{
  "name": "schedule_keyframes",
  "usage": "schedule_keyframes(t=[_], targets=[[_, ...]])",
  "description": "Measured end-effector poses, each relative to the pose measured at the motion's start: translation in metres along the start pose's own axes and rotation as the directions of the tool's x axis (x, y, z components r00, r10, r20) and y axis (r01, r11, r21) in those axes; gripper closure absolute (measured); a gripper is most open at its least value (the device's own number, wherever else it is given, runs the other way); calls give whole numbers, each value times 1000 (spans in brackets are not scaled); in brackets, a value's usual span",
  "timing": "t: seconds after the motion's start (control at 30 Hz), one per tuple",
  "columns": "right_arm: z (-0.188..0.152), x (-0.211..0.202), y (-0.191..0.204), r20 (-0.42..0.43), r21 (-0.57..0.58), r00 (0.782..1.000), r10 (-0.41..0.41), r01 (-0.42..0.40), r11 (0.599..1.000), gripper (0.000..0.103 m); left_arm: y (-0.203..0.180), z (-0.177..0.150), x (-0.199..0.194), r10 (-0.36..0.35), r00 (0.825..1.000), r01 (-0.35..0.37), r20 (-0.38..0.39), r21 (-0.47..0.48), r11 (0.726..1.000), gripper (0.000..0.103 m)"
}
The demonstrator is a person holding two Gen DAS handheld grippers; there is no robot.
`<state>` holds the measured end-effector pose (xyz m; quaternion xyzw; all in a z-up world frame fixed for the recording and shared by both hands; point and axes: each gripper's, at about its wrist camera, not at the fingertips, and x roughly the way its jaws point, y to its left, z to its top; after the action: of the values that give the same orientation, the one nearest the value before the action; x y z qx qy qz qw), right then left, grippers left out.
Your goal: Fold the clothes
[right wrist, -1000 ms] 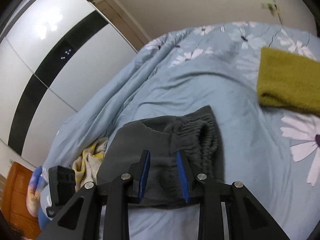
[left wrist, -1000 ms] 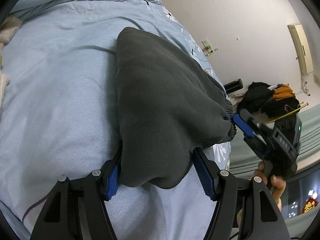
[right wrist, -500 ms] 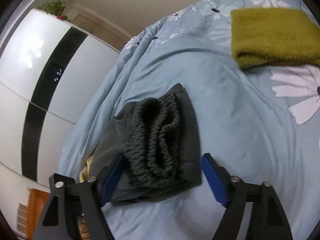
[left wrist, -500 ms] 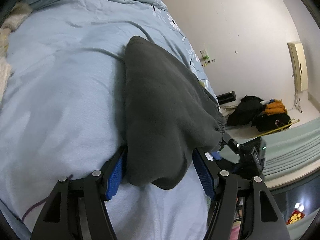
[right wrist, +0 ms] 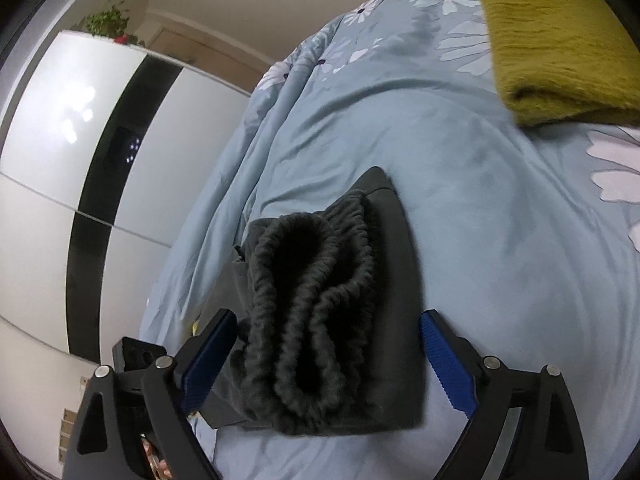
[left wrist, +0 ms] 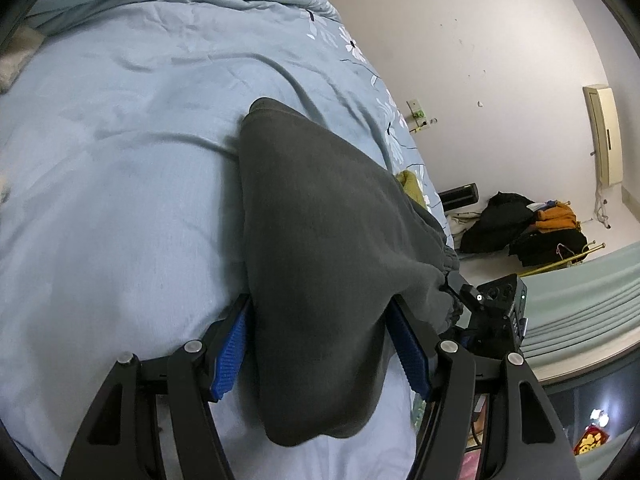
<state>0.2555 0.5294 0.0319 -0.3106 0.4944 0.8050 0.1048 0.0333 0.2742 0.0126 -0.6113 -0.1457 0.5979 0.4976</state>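
A folded dark grey garment (left wrist: 320, 240) is laid on the pale blue floral duvet (left wrist: 120, 160); in the left wrist view its rounded fold is straddled by the left gripper (left wrist: 320, 344), both blue pads pressed against its sides, so it is clamped. In the right wrist view the elastic waistband end (right wrist: 316, 312) is flanked by the right gripper (right wrist: 328, 356), whose jaws have just been opening and are spread clear of the cloth. A folded olive knit (right wrist: 560, 52) is seen at two o'clock, well apart.
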Motion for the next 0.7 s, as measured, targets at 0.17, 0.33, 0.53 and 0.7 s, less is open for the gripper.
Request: schedule_keyframes(t=[0.17, 0.33, 0.53, 0.7], targets=[[1, 6, 2, 0, -1, 1000, 3, -3, 1000, 9, 8, 2, -11, -21, 1000, 21, 4, -11, 1000, 35], [0, 8, 2, -3, 7, 1000, 4, -4, 1000, 9, 12, 6, -18, -45, 999, 46, 26, -39, 998, 30], [0, 7, 1, 1, 20, 1000, -6, 6, 1000, 11, 18, 9, -5, -49, 999, 49, 1, -83, 995, 29], [-1, 5, 1, -1, 23, 1000, 4, -4, 1000, 16, 9, 10, 0, -21, 1000, 20, -4, -57, 998, 30]])
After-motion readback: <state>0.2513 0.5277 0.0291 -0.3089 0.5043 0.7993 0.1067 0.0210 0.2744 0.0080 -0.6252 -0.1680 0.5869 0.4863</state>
